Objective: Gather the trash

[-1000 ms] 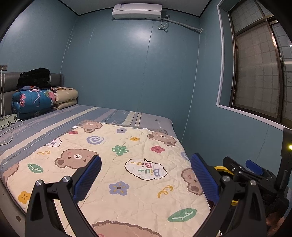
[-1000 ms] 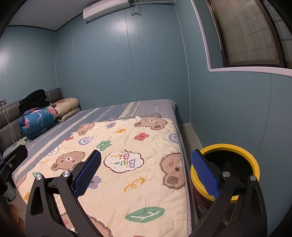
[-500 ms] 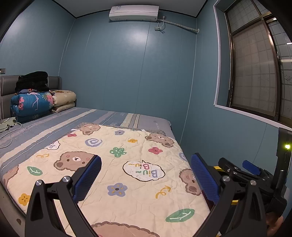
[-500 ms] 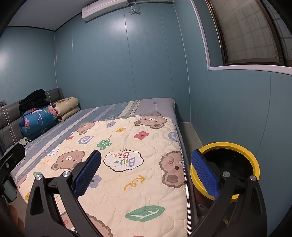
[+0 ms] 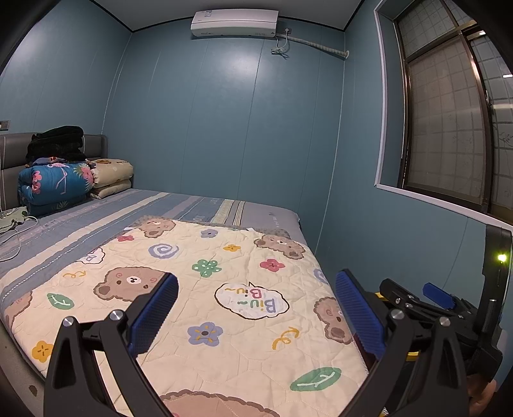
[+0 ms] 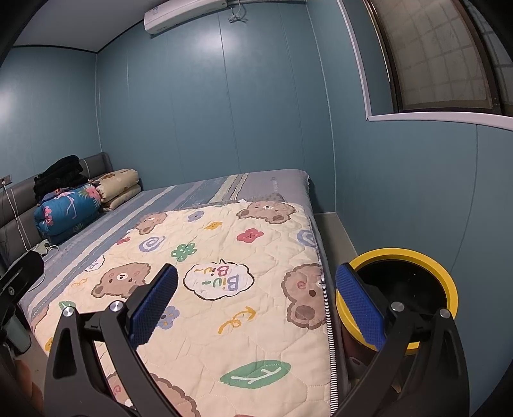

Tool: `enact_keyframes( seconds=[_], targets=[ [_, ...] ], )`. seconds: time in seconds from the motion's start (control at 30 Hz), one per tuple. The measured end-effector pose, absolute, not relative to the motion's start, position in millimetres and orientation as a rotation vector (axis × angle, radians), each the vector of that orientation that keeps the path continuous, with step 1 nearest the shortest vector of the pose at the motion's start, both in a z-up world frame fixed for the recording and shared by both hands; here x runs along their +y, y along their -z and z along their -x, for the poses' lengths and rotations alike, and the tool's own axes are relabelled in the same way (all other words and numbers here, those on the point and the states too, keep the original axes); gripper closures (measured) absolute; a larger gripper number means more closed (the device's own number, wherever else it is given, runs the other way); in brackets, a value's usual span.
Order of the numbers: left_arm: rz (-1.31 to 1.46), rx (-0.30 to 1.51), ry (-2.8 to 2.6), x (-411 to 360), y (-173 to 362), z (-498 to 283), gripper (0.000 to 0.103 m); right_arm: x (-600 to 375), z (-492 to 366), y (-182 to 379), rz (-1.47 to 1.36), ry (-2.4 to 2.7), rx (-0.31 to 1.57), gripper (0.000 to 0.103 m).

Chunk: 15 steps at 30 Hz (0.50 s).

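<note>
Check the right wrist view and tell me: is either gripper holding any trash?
No. The right gripper is open and empty over the quilt, beside the yellow-rimmed bin.

The one text that reads clearly is "Biu~ Biu~" in coloured letters inside a white speech bubble (image 5: 251, 300) printed on the cream bear quilt (image 5: 224, 346). It stands upside down to both cameras. In the left wrist view it lies ahead of the left hand-held gripper (image 5: 256, 317), between its two blue fingers and a little beyond them; in the right wrist view the same bubble (image 6: 219, 281) lies likewise between the fingers of the right hand-held gripper (image 6: 256, 308).

Farther ahead, the striped sheet (image 5: 198, 205) carries small printed words near its far edge, too small to read. The air conditioner (image 5: 234, 19) high on the wall bears small marks, also illegible.
</note>
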State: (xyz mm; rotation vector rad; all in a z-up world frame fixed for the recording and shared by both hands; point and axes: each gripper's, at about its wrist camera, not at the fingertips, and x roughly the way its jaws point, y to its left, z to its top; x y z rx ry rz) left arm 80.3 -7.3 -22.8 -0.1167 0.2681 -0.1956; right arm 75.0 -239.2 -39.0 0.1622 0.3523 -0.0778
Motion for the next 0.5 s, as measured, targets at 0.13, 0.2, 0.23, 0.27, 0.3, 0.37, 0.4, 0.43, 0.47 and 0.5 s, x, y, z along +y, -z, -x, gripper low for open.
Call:
enact_keyframes(
  seconds=[0.13, 0.2, 0.23, 0.27, 0.3, 0.37, 0.4, 0.43, 0.47, 0.5],
  targets=[
    [0.118, 0.269, 0.196, -9.7, 22.6, -79.6, 0.008, -239.6, -75.4, 39.3, -0.163, 0.077, 0.355, 0.008],
    [0.120, 0.269, 0.198, -10.2, 22.6, -78.5, 0.008, -239.4, -75.7, 39.9, -0.166, 0.078, 0.359, 0.008],
    [0.120, 0.269, 0.199, -10.3, 22.5, -78.6, 0.008, -239.1, -75.6, 40.3, -0.166, 0.079, 0.361, 0.008],
    [0.120, 0.269, 0.199, -10.8, 22.5, -78.5, 0.008, -239.2, -75.8, 40.2, -0.167, 0.079, 0.363, 0.008],
    [0.121, 0.269, 0.200, -10.9, 22.5, -78.6, 0.008, -238.9, -75.5, 40.5, -0.168, 0.077, 0.365, 0.008],
    [0.120, 0.271, 0.200, -11.3, 22.6, -78.7, 0.008, -238.7, -76.1, 40.8, -0.169, 0.078, 0.367, 0.008],
    [0.120, 0.271, 0.199, -11.5, 22.7, -78.7, 0.008, -238.6, -76.0, 40.8, -0.170, 0.079, 0.367, 0.008],
    [0.120, 0.272, 0.200, -11.0, 22.8, -79.0, 0.008, -238.7, -76.1, 40.8, -0.170, 0.078, 0.368, 0.008],
    [0.121, 0.274, 0.200, -11.6, 23.0, -79.4, 0.008, -238.6, -76.3, 41.0, -0.170, 0.079, 0.370, 0.008],
    [0.121, 0.274, 0.202, -11.9, 23.0, -79.5, 0.008, -239.2, -77.3, 41.5, -0.171, 0.079, 0.372, 0.008]
  ],
)
